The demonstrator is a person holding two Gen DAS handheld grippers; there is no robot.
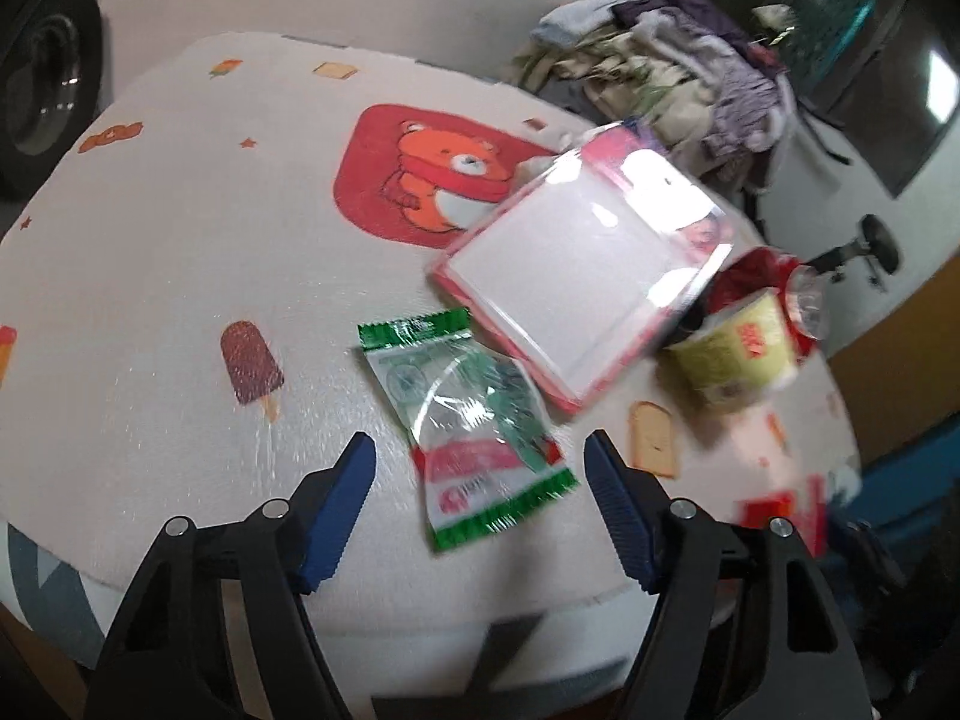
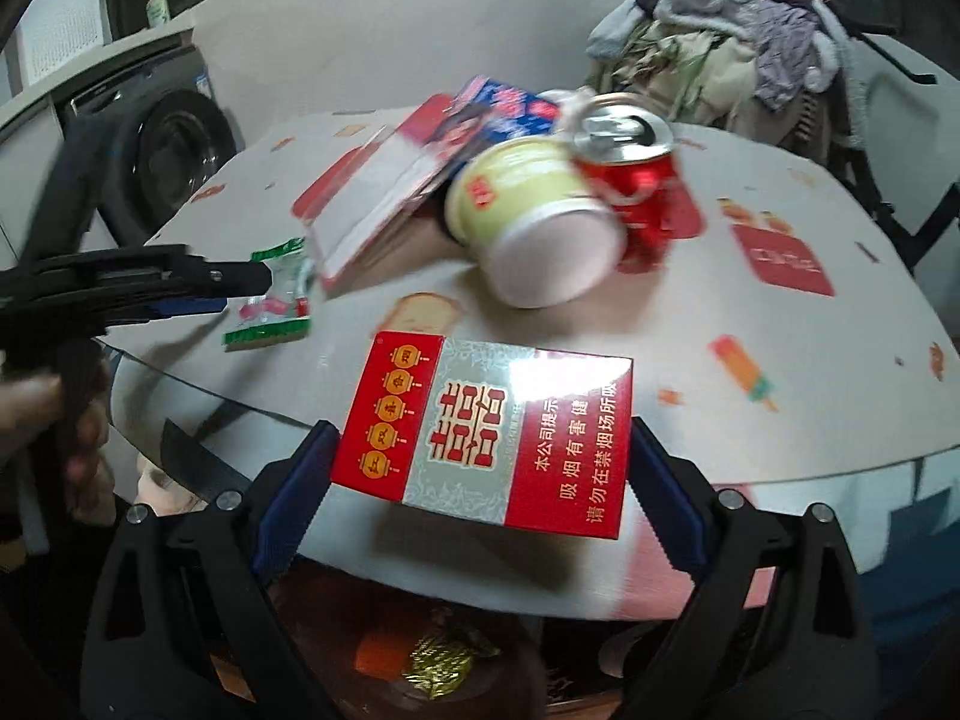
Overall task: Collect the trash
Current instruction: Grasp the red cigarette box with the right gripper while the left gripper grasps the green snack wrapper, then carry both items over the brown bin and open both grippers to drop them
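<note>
While the right gripper point(image 2: 480, 468) is clamping the cigarette pack point(image 2: 486, 438), the left gripper point(image 1: 480, 480), jaws apart, is straddling the green snack wrapper point(image 1: 474, 420), long axis running near-to-far.

Motion blur smears the paper cup point(image 1: 729, 354) — print unreadable.

Round bench point(image 1: 180, 252) with a pale cloth printed with cartoons: bear, ice lollies, toast. Lying directly on it: green-and-white snack wrapper point(image 1: 480, 420) near the front edge, flat; a red-edged clear-fronted flat pack point(image 1: 576, 276) just behind it, its corner touching or overlapping the wrapper; a yellow paper cup point(image 2: 534, 222) on its side, against a dented red can point(image 2: 636, 180). Blue-and-red packet point(image 2: 504, 111) behind those, blurred.
</note>
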